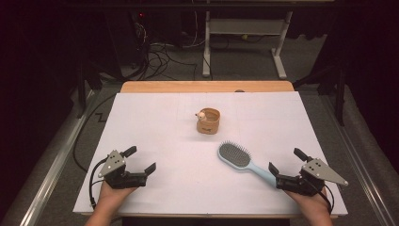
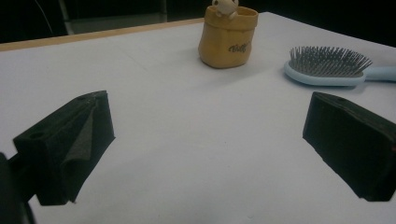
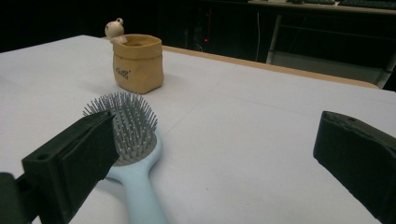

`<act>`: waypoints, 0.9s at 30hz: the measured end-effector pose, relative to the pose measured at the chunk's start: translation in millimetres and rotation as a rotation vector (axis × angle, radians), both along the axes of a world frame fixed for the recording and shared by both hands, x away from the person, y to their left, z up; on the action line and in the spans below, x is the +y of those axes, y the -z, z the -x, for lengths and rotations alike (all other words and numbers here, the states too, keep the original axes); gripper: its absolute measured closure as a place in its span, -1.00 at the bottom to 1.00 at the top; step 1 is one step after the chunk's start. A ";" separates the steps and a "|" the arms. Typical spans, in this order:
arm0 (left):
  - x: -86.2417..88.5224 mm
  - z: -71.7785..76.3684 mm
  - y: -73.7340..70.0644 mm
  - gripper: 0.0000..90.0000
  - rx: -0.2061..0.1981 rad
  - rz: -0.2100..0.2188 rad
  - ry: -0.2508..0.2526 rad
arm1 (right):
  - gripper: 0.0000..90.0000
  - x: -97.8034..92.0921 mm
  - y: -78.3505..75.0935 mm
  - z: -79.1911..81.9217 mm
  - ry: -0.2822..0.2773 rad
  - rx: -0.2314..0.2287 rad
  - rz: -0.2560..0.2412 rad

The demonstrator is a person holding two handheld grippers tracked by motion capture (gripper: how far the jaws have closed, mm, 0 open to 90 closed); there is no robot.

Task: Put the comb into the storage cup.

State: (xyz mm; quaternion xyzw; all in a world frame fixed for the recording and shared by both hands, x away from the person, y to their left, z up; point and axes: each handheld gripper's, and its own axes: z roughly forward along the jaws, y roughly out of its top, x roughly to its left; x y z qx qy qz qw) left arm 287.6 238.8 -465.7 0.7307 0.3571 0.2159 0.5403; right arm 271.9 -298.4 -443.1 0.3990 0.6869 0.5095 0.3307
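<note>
A tan pot stands mid-table; a light-blue hairbrush lies nearer the person, to its right. Left gripper and right gripper rest wide open and empty, the right just beside the brush handle.

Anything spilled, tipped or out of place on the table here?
Nothing stands out. The tan pot stands upright, the blue hairbrush lies flat with bristles up, and the left gripper and right gripper are open and empty.
</note>
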 end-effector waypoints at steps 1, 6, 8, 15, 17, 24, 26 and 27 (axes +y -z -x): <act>-0.2 0.4 -0.1 -0.93 -0.013 -0.003 -0.004 | -1.00 0.0 0.0 -0.2 -0.002 0.004 0.004; -0.5 1.4 0.0 -0.94 -0.038 -0.002 -0.013 | -1.00 0.1 1.1 -1.6 -0.012 0.037 0.026; -0.6 1.2 0.8 -0.96 -0.039 -0.001 -0.016 | -1.00 -0.7 2.0 -2.4 -0.014 0.050 0.029; -0.4 0.5 3.0 -0.99 -0.031 0.009 -0.012 | -1.00 -2.4 3.8 -3.9 -0.020 0.085 0.040; -0.5 0.6 3.4 -0.99 -0.032 0.012 -0.007 | -1.00 -1.6 5.3 -5.0 -0.026 0.104 0.047; -1.4 0.5 4.6 -0.99 -0.030 0.005 0.004 | -1.00 2.1 9.2 -6.8 -0.056 0.147 0.081; -1.6 0.5 4.7 -0.99 -0.028 0.007 0.007 | -1.00 3.0 10.4 -7.5 -0.067 0.163 0.092; -1.7 0.5 4.7 -0.99 -0.027 0.007 0.008 | -1.00 3.5 11.1 -7.9 -0.072 0.167 0.097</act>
